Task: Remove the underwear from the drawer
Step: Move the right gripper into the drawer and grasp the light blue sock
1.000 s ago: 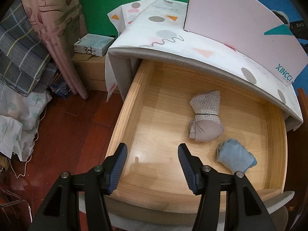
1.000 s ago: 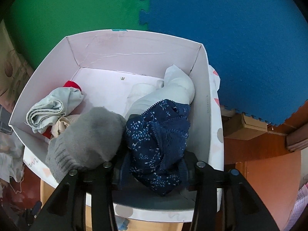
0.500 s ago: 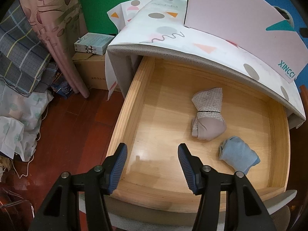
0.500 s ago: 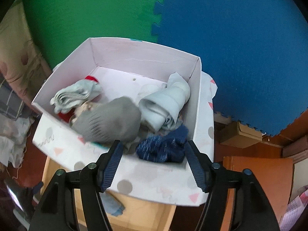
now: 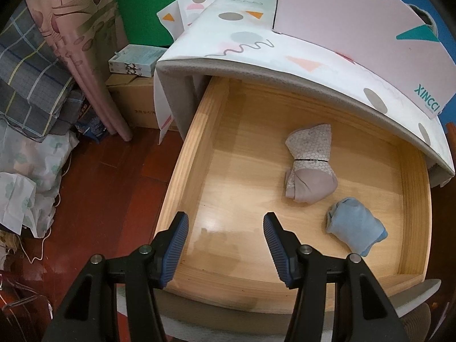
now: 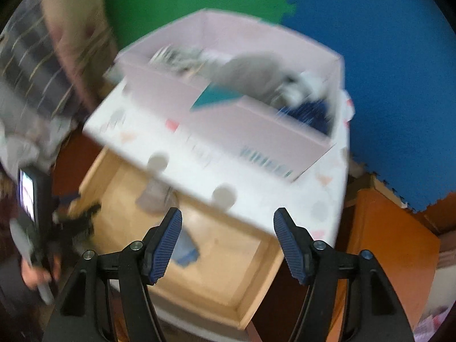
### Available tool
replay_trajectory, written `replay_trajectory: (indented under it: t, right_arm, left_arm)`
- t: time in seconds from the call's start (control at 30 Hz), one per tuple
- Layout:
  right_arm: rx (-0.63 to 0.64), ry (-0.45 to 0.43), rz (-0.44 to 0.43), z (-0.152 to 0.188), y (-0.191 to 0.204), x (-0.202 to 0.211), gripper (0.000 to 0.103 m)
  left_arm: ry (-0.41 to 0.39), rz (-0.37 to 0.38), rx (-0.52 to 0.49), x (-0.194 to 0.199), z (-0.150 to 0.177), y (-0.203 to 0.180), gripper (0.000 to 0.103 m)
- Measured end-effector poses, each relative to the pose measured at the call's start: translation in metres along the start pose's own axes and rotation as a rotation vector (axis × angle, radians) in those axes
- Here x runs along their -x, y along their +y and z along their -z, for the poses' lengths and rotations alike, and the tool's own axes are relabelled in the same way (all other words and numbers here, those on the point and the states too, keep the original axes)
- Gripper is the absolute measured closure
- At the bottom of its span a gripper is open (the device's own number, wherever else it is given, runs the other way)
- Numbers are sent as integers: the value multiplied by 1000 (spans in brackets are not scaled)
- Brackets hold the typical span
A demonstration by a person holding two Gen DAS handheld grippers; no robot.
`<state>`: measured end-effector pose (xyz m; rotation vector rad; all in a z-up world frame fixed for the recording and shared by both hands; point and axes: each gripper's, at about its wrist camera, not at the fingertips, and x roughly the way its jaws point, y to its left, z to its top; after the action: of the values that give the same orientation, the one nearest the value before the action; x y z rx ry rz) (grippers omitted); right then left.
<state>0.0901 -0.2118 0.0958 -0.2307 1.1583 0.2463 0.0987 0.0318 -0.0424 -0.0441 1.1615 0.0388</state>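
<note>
The wooden drawer (image 5: 199, 154) is pulled open. Inside lie a rolled beige patterned underwear (image 5: 310, 168) and a rolled light blue one (image 5: 356, 228) near the right front. My left gripper (image 5: 225, 230) is open and empty over the drawer's front left part. My right gripper (image 6: 228, 225) is open and empty, high above the drawer (image 6: 250, 299). The pink box (image 6: 228, 119) on the cabinet top holds several folded garments, among them a grey one (image 6: 250, 71) and a dark blue one (image 6: 310, 114). The right wrist view is blurred.
The cabinet top (image 5: 242, 42) has a patterned white cover and overhangs the drawer's back. Cardboard boxes (image 5: 134, 105), a curtain (image 5: 85, 57) and piled bedding (image 5: 28, 114) stand to the left on the red wooden floor. An orange cabinet (image 6: 390, 242) stands to the right.
My right gripper opened, left the dark blue underwear in the pink box, and pulled back and up away from it. My left gripper barely moved.
</note>
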Motion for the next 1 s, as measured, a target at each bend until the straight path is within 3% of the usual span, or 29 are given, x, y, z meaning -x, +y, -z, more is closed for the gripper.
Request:
replay_trajectory:
  t: [0.23,0.47,0.63,1.0]
  right_arm:
    - [118,149,-58,30,42,-68,39]
    - [135,248,-82,43,63,-132,39]
    - [148,275,-66,43,70,-164,39]
    - [183,288,-86,46,85,-202,54]
  left_arm:
    - [5,6,8,-1,-1,1,47]
    - [9,9,5,-2,-1,0,47]
    - [10,17,15,-2,-2,1,47]
    - [16,15,19,-3,-3,0,47]
